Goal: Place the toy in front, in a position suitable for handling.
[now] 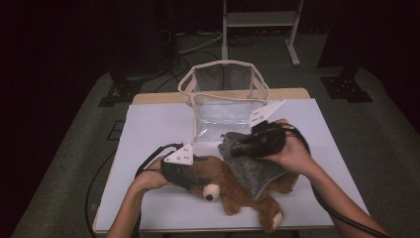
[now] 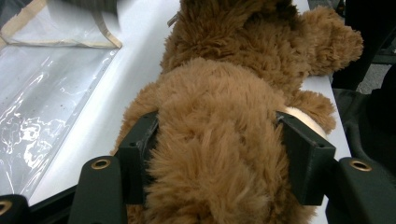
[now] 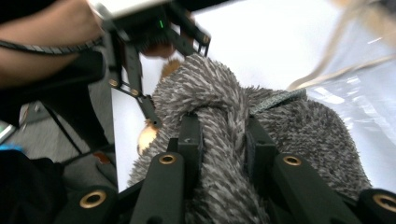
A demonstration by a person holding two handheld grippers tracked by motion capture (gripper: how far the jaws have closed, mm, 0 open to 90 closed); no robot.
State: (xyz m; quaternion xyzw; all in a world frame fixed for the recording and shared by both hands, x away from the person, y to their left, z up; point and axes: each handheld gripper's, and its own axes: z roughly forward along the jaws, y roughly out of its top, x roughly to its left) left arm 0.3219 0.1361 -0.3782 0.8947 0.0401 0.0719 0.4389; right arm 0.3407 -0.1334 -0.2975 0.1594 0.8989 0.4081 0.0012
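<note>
A brown teddy bear (image 1: 233, 196) lies on the white table (image 1: 148, 129), near its front edge, muzzle toward the front. My left gripper (image 1: 195, 176) is shut on the bear's plush (image 2: 219, 60); in the left gripper view (image 2: 217, 128) both pads press into the fur. A grey fuzzy cloth (image 1: 257, 171) is draped over the bear's body. My right gripper (image 1: 237, 148) is shut on a bunched fold of that cloth (image 3: 308, 130), pinched between its jaws (image 3: 223, 123) and lifted at the cloth's left corner.
A clear plastic bag with beige trim (image 1: 225, 94) stands open at the back middle of the table, just beyond the cloth. A white metal stand (image 1: 260, 20) is on the dark floor behind. Cables trail off the table's left and right front.
</note>
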